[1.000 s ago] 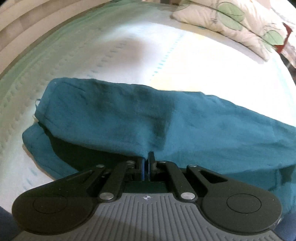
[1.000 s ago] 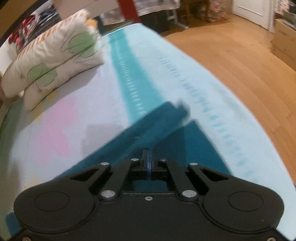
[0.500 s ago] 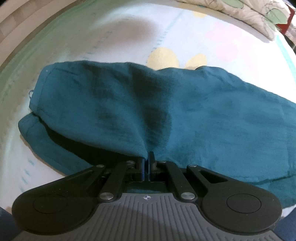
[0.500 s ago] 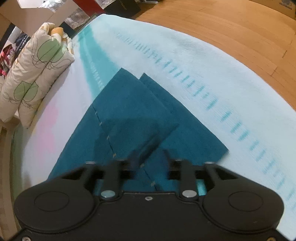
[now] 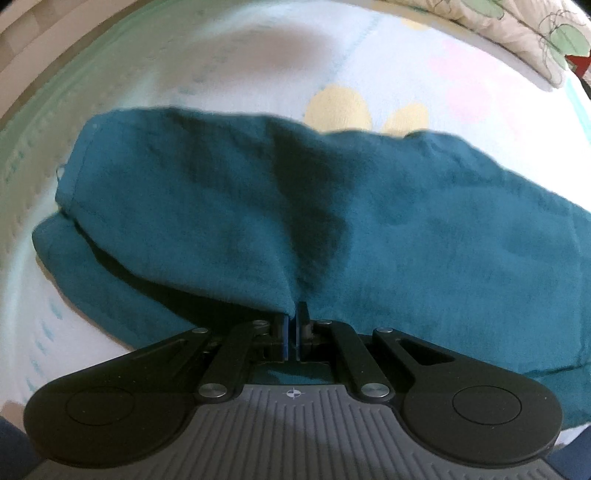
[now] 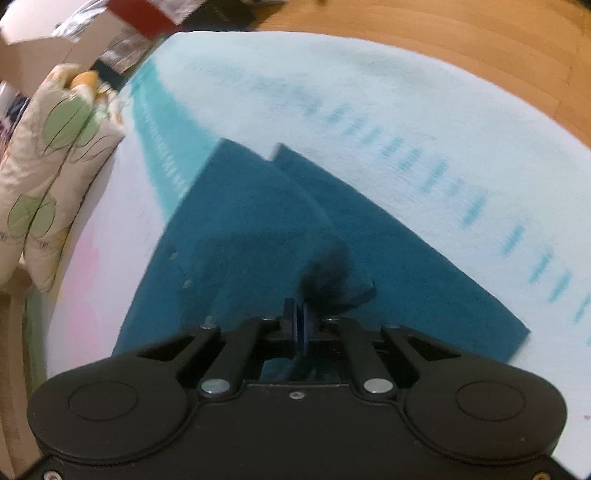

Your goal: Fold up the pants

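Note:
The teal pants (image 5: 388, 229) lie across a pale patterned bedsheet (image 5: 236, 74). My left gripper (image 5: 294, 314) is shut on a pinched fold of the pants, lifting the upper layer off the layer below. In the right wrist view the two pant legs (image 6: 258, 221) lie side by side, pointing away. My right gripper (image 6: 300, 314) is shut on the pants' near edge, with cloth bunched at its tips.
Leaf-print pillows lie at the bed's head (image 5: 517, 29) (image 6: 48, 155). The bed edge and wooden floor (image 6: 498, 48) are on the right of the right wrist view. A cardboard box (image 6: 55, 40) stands beyond the pillows.
The left gripper has carried its fold further over the pants. The right gripper, which was open half a second ago, has closed on the cloth.

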Motion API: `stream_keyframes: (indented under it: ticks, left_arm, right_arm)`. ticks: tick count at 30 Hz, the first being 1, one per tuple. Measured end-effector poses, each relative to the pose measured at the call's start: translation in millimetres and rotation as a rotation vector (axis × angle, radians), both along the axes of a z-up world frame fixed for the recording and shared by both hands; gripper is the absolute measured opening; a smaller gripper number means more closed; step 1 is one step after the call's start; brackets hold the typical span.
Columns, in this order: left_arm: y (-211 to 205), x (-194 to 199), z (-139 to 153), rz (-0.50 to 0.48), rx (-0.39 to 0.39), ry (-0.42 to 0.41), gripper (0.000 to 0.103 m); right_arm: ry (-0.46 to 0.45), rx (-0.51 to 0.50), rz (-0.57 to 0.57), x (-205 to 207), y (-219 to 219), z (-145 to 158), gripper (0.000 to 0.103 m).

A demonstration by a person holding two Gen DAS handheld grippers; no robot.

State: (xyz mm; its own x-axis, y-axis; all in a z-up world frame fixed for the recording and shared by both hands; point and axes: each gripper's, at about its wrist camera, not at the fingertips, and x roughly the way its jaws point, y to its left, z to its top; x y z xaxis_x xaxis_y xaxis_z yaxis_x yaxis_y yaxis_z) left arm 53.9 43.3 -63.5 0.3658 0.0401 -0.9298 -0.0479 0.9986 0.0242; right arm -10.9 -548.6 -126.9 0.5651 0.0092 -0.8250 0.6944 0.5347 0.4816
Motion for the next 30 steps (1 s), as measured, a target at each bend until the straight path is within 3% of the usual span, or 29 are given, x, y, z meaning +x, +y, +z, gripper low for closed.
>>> stream_keyframes:
  ticks: [5, 8, 11, 16, 21, 24, 26, 30]
  left_arm:
    - [-6.4, 3.8, 42.3, -0.027, -0.006, -0.119, 0.003]
    - [-7.8, -9.9, 62.8, -0.072, -0.014, -0.177, 0.003]
    - [-8.2, -17.7, 42.2, -0.108, 0.003, -0.087, 0.003]
    - [-10.6, -8.7, -30.0, -0.09, -0.027, 0.176, 0.003]
    - [-20.6, -8.6, -30.3, -0.111, 0.01, 0.148, 0.006]
    - [-21.4, -8.2, -38.2, -0.095, 0.016, 0.18, 0.007]
    - [-21.0, -6.8, -39.8, -0.082, 0.0, 0.18, 0.008]
    - [-13.5, -10.7, -44.2, -0.052, -0.074, 0.179, 0.011]
  right_arm:
    - [-0.154, -0.129, 0.089, -4.0, 13.0, 80.2, 0.009]
    - [-0.177, -0.207, 0.122, -31.7, 23.2, 114.0, 0.009]
    - [-0.051, -0.218, 0.108, -60.2, 23.2, 95.0, 0.009]
    - [0.198, -0.102, 0.065, -74.3, 2.7, 10.4, 0.009]
    - [0.191, -0.124, 0.082, -76.6, 2.8, 11.6, 0.01]
    - [0.218, -0.118, 0.093, -66.9, 5.2, 11.7, 0.02]
    - [0.242, -0.125, 0.089, -66.1, 7.4, 10.4, 0.028]
    - [0.253, -0.136, 0.074, -69.0, 11.8, 18.4, 0.033]
